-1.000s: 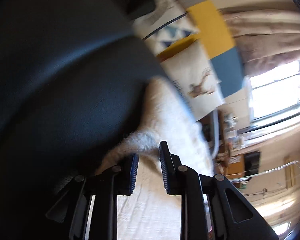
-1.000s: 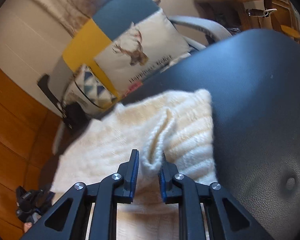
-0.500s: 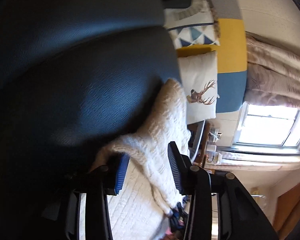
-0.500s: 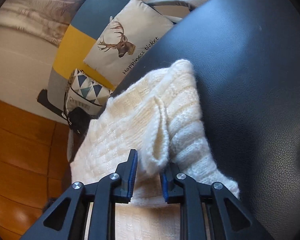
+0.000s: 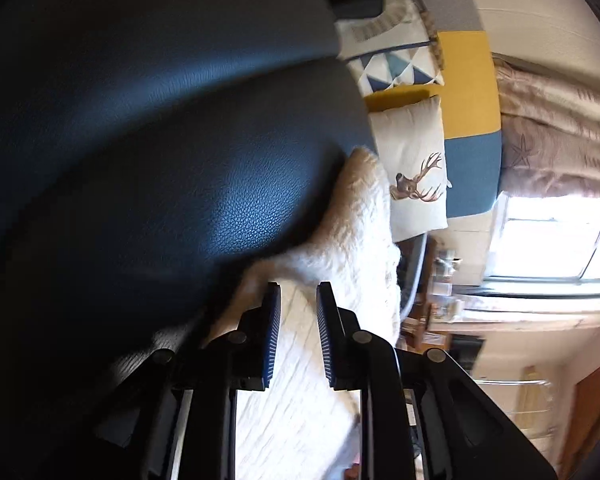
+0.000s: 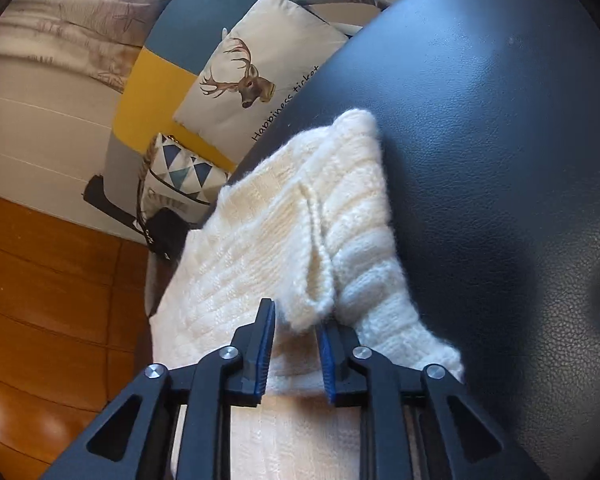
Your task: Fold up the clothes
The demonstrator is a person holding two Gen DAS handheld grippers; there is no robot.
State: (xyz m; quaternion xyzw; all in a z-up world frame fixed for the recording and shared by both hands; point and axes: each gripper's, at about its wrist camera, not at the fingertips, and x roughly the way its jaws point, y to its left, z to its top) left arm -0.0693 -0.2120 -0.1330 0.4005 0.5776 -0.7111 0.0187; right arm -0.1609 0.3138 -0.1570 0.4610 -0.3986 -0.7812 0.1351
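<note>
A cream knitted sweater lies on a black leather seat, one end hanging over its edge. My right gripper is shut on a raised fold of the knit near the ribbed hem. In the left wrist view the same sweater runs away along the seat's edge. My left gripper is closing, and the knit fills the narrow gap between its blue pads at the sweater's near edge. The part of the sweater under both grippers is hidden.
A deer-print cushion and a blue-triangle cushion lean on a yellow, blue and grey chair behind the seat. A wooden floor lies to the left. A bright window and cluttered shelves show at the right.
The left jaws spread wide around the sweater's edge, then narrowed onto it. The right gripper kept its fold and rolled a little, and the fold now lies lower.
</note>
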